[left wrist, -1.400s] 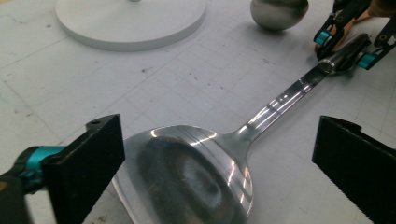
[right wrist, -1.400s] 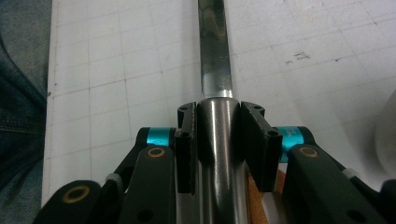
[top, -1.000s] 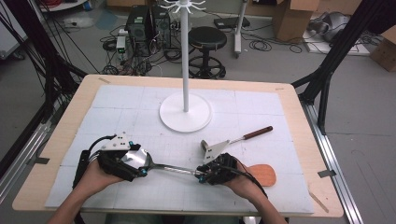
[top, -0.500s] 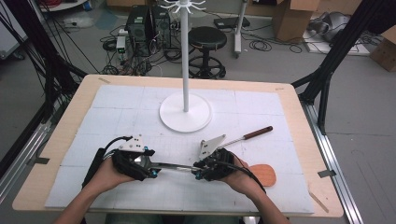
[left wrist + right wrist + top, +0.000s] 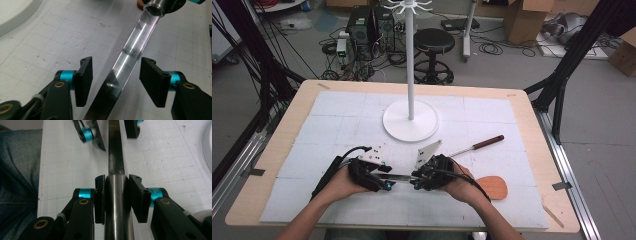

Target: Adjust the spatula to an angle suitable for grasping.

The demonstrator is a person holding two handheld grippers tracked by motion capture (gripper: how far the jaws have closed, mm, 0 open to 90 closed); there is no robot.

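Held off the white foam-covered tabletop (image 5: 492,200) between the two hands: a long shiny steel utensil with a round tubular handle and a flat mirror-bright shaft (image 5: 130,53), lying almost level, long axis running left to right across the near part of the tabletop in the high view (image 5: 399,177).

Right claw (image 5: 116,200) clenched on the round handle end, both black ribbed pads pressed against the tube, flat shaft running straight ahead from it toward the other hand.

Left claw (image 5: 115,81) not yet gripping: pads either side of the flat shaft with a clear gap on each flank, jaws having just been closing in on it. Shaft crossing that gap on a slant, from low centre up toward the right claw at the top edge, a little nearer the left pad low down. Judged as a handover or two-handed steadying about to complete; the coming squeeze depends on the shaft staying centred and its thin flat faces meeting the pads squarely, not edge-on, or the polished steel may twist or slip.

Elsewhere: a white pole stand on a round disc base (image 5: 410,121) at the middle of the tabletop, a steel tool with a dark wooden handle (image 5: 477,145) to the right, an orange-brown flat spatula head (image 5: 493,187) just beside the right hand.

No brand, label or legible writing visible; only tiny unreadable marks on the foam.
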